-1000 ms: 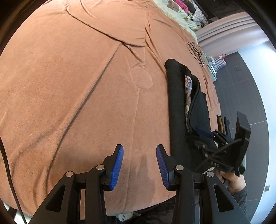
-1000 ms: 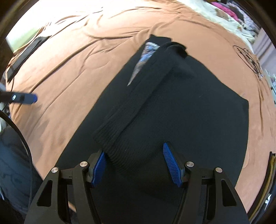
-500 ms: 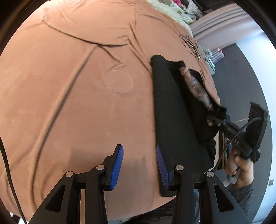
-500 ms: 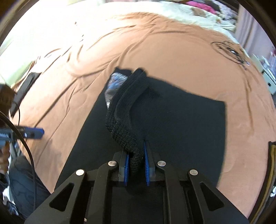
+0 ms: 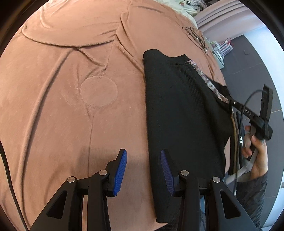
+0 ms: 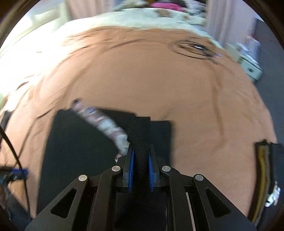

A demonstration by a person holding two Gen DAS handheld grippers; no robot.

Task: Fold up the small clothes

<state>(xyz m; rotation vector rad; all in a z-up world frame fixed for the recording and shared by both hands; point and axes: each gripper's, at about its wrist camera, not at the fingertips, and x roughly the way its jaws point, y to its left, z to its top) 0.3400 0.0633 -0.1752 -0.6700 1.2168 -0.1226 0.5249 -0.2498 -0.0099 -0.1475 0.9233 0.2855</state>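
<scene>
A black knit garment lies on the brown blanket, its patterned lining showing along the lifted right edge. My left gripper is open and empty, low over the blanket beside the garment's left edge. My right gripper is shut on a bunched fold of the black garment and holds it raised, with the lining trailing to the left. The right gripper also shows in the left wrist view, at the garment's right edge.
A stack of folded clothes sits at the blanket's right edge. A black line drawing marks the far blanket. Pale bedding and a heap of clothes lie beyond. The left gripper's blue pad shows at the left.
My right gripper closed on the garment's ribbed edge, then lifted and pulled it toward the right. The garment's black back spread wider in the left wrist view. My left gripper stayed open.
</scene>
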